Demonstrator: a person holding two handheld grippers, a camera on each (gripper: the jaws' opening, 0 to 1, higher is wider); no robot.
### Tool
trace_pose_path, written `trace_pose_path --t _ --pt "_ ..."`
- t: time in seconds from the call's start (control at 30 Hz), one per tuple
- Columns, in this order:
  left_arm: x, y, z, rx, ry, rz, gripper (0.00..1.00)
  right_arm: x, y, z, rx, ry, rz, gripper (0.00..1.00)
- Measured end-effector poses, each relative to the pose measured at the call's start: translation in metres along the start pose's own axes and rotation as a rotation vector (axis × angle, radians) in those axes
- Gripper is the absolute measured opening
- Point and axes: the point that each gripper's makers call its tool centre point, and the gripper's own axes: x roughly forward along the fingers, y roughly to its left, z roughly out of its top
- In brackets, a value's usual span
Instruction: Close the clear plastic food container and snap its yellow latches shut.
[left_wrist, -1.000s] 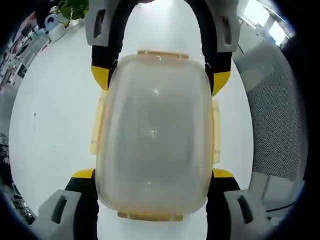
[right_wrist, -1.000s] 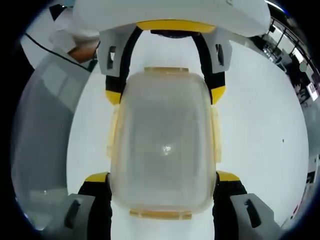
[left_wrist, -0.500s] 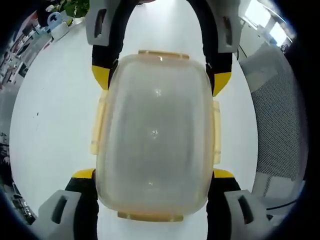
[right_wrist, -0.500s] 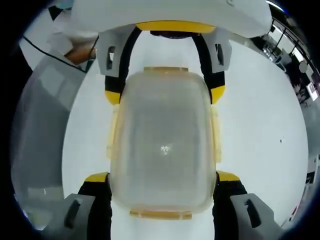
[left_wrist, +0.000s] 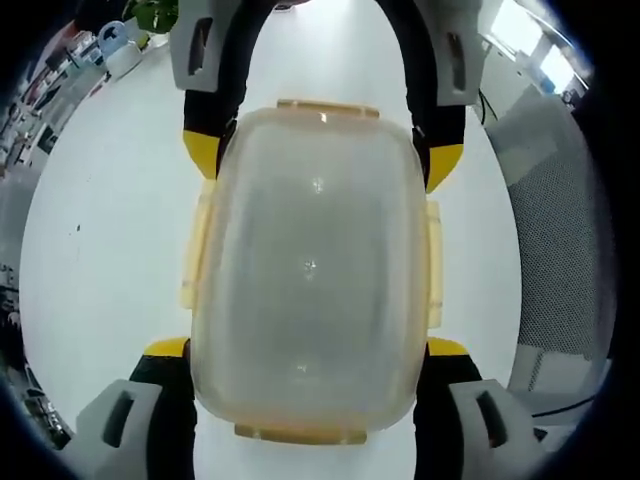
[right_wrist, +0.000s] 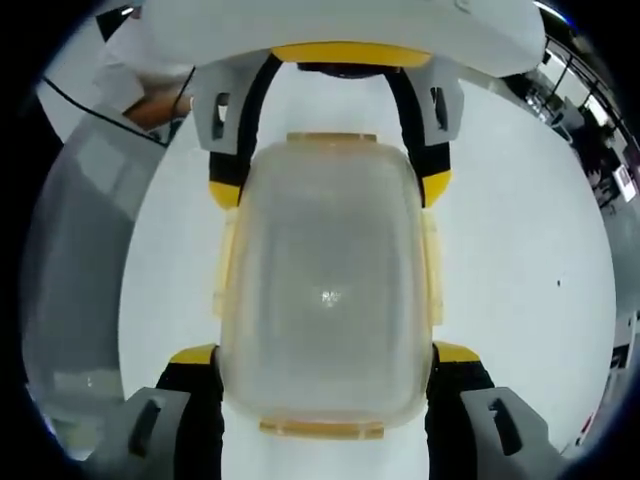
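Both your grippers clamp the clear container from opposite ends.
Your left gripper and right gripper fingers each hold the container above the white worktop; a yellow latch sits at 6 o'clock.

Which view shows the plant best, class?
The left gripper view: the plant sits at its top edge, its green leaves cut off by the rim, beyond the container on the white table. The right gripper view looks the opposite way across the table, toward a person's sleeve.

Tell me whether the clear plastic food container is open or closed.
Closed: the clear plastic food container has its lid seated, with yellow latches lying along its sides.
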Motion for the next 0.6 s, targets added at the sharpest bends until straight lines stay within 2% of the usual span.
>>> trace_pose_path --t 0.6 --pt "-0.0005 0.0002 -0.0005 -0.005 0.01 -0.001 0.93 -0.0025 0.0006 0.0006 -0.012 -0.019 0.002 0.84"
